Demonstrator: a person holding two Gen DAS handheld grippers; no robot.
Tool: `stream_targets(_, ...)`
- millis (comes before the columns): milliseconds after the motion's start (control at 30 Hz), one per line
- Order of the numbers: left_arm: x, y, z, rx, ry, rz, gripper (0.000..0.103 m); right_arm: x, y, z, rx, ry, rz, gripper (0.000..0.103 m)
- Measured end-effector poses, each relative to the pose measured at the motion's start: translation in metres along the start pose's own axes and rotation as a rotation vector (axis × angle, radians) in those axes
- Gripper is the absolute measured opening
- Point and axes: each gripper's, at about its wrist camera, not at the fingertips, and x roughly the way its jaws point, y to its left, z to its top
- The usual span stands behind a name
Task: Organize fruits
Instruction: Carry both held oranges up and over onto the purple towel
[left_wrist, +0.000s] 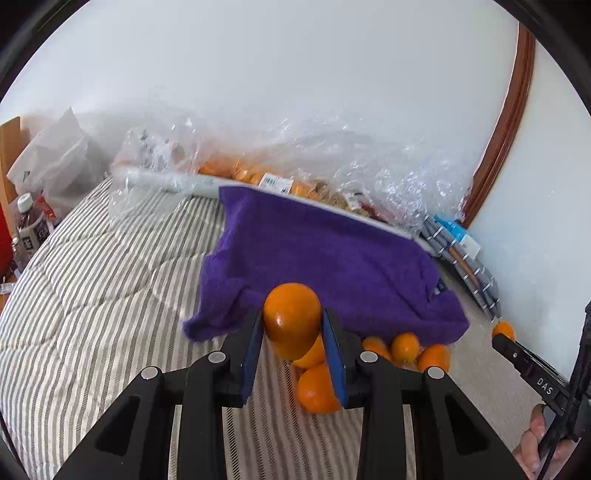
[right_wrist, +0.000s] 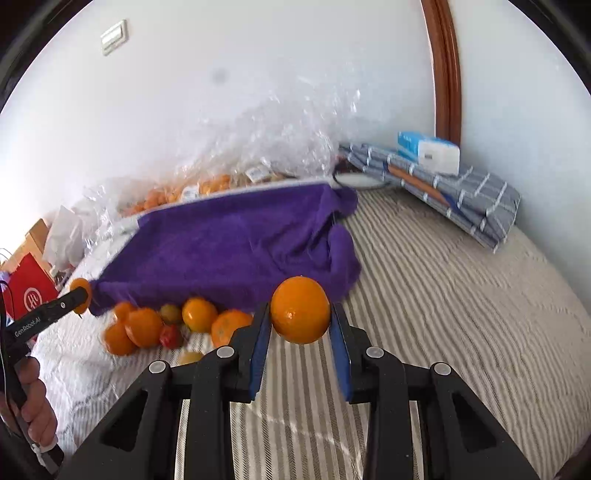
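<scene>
In the left wrist view my left gripper (left_wrist: 293, 325) is shut on an orange (left_wrist: 295, 299), held above the striped bed cover. My right gripper (right_wrist: 301, 314) is likewise shut on an orange (right_wrist: 300, 295). Behind both lies a purple towel (left_wrist: 325, 251) draped over a white tray, also seen in the right wrist view as the towel (right_wrist: 236, 243). A pile of loose oranges (right_wrist: 199, 314) with a small red fruit (right_wrist: 170, 336) sits at the towel's near edge. The same pile of oranges (left_wrist: 406, 347) shows below my left gripper.
Clear plastic bags (left_wrist: 258, 155) holding more oranges lie behind the tray by the wall. A folded checked cloth (right_wrist: 461, 192) with a blue and white box (right_wrist: 428, 147) sits at the far right. A bottle (left_wrist: 29, 225) and a red bag (right_wrist: 29, 291) stand left. A hand (right_wrist: 35, 402) holds the other gripper.
</scene>
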Motion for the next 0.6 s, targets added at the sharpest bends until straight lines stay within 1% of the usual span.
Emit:
stream_targets(133,-0.005,-0.015,0.022,0.032,-0.044,0.010,0.031,-0.004,0.011,0.025,-0.008,-0.036,0.022,0.032)
stream_targets(267,0.004,-0.024,0.041,0.043,-0.064,0.025,0.031,0.002,0.028,0.052,-0.032,-0.048,0.038,0.032)
stream_targets(467,0.031,-0.030,0.063,0.055,-0.083,0.057,0.031,0.026,0.051,0.091,-0.070,-0.050,0.064,0.032)
stream_targets(533,0.043,-0.028,0.068,0.050,-0.088,0.077,0.031,0.042,0.058,0.101,-0.082,-0.022,0.074,0.032)
stream_targets(600,0.059,-0.022,0.072,0.038,-0.078,0.090,0.031,0.056,0.065,0.107,-0.094,-0.020,0.081,0.032)
